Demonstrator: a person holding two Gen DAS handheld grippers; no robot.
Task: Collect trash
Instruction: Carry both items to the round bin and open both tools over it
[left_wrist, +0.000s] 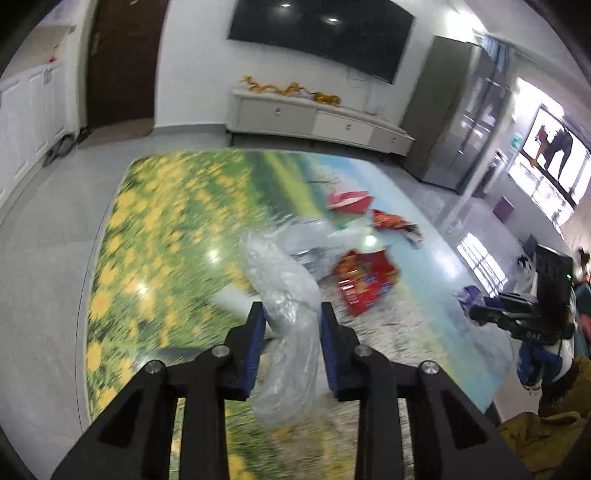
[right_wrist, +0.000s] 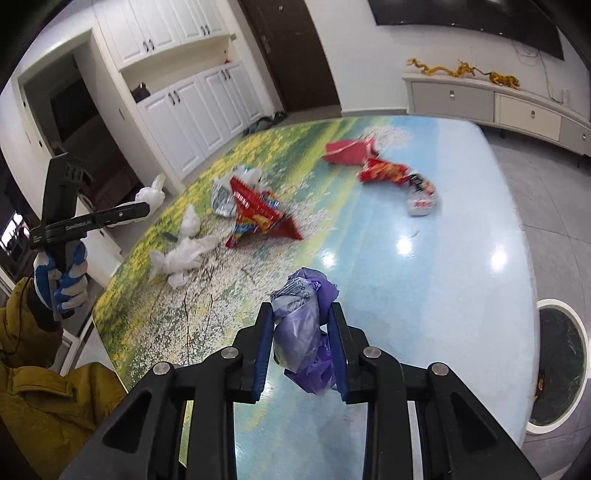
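My left gripper (left_wrist: 291, 314) is shut on a crumpled clear plastic bag (left_wrist: 284, 295) and holds it above the table (left_wrist: 166, 221). My right gripper (right_wrist: 301, 314) is shut on a purple plastic wrapper (right_wrist: 303, 332) above the table's blue part (right_wrist: 461, 277). On the table lie a red snack box (right_wrist: 258, 214), a red paper wrapper (right_wrist: 347, 151), a red chip bag (right_wrist: 388, 173) and white crumpled plastic (right_wrist: 181, 254). The right gripper also shows at the right edge of the left wrist view (left_wrist: 476, 314). The left gripper also shows at the left of the right wrist view (right_wrist: 146, 210).
A round bin (right_wrist: 561, 365) stands on the floor right of the table. A low white TV cabinet (left_wrist: 317, 122) runs along the far wall under a dark screen. White cupboards (right_wrist: 195, 110) and a dark door stand beyond the table.
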